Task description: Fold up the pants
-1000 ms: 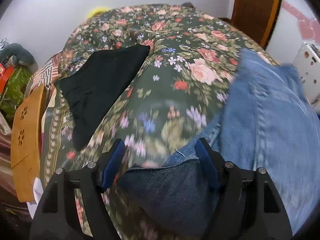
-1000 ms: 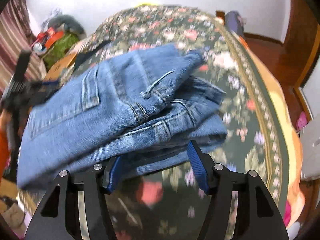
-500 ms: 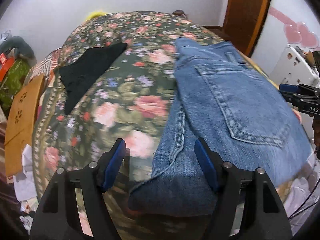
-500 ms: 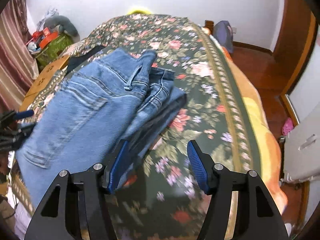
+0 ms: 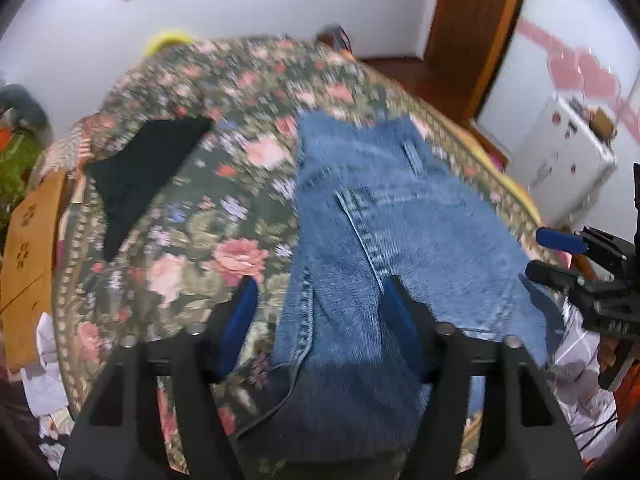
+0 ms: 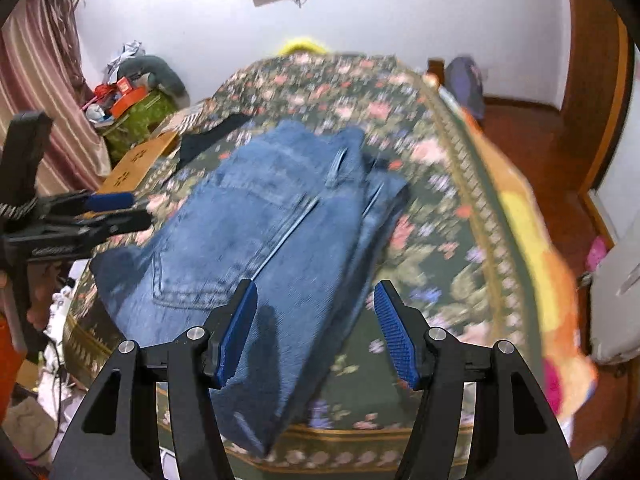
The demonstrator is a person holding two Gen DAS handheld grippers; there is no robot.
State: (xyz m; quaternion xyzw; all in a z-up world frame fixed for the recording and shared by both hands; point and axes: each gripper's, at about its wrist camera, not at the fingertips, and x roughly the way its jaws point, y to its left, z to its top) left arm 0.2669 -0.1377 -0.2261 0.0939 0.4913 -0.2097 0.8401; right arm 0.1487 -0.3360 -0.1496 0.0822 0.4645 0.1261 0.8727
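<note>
The blue jeans (image 5: 400,220) lie folded on the floral bedspread (image 5: 192,240), back pocket up, near the bed's front edge. My left gripper (image 5: 320,312) hovers above their near left edge; its jaws are closing and the pads press on nothing. My right gripper (image 6: 316,332) hangs over the jeans (image 6: 272,220) at their near right side, jaws narrowing slightly, also gripping nothing. Each gripper appears in the other's view: the right gripper (image 5: 560,248) at the right edge, the left gripper (image 6: 108,212) at the left.
A black garment (image 5: 148,168) lies on the bed's far left. A wooden board (image 5: 28,248) stands at the left side, a white cabinet (image 5: 560,160) and a brown door (image 5: 468,20) at the right. A green box (image 6: 136,116) with clutter sits by the striped curtain (image 6: 40,80).
Both grippers have drawn back and risen from the jeans, which now lie folded further off. The left jaws have narrowed. The views are blurred by motion.
</note>
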